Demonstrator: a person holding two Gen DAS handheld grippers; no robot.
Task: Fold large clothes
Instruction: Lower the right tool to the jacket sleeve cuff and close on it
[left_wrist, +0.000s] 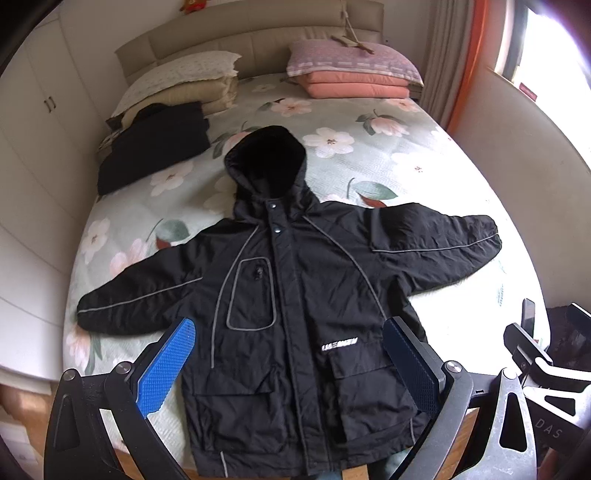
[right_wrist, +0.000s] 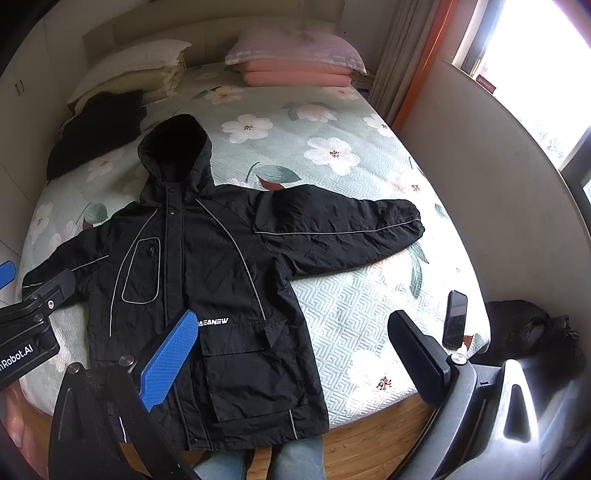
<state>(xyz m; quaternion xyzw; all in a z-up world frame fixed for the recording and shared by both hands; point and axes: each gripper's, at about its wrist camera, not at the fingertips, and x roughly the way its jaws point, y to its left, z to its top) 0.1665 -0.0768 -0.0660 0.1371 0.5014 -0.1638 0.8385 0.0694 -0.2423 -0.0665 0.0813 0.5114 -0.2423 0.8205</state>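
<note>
Plainly, the black hooded jacket (left_wrist: 295, 295) lies face up and spread flat on the floral bedspread (left_wrist: 369, 155), zipped, with its hood (left_wrist: 266, 162) pointing toward the pillows and its hem hanging just at the near edge of the bed. Its long axis runs straight away from the person, hem near, hood far, and both sleeves stick out sideways, roughly square to that axis. No fold looks started yet.

The left gripper (left_wrist: 291, 365) hangs above the lower front of the jacket, its jaws spread wide and holding nothing; the left sleeve (left_wrist: 140, 295) lies up and to its left, the cuff well out over the bedspread. The right gripper (right_wrist: 295, 358) is likewise wide open and empty, hovering over the jacket's right hem edge and the bare bedspread beside it. The right sleeve (right_wrist: 340, 232) stretches away ahead of it and to the right.

My judgement is that a first fold would bring a sleeve across the chest, so each gripper has its own sleeve on its own side, about equally far off.

A phone (right_wrist: 455, 319) rests on the bedspread near the right gripper, apart from the jacket. Further up sit a folded dark garment (left_wrist: 155, 144) by the left pillows and a pink stack (left_wrist: 354, 74) on the right.
</note>
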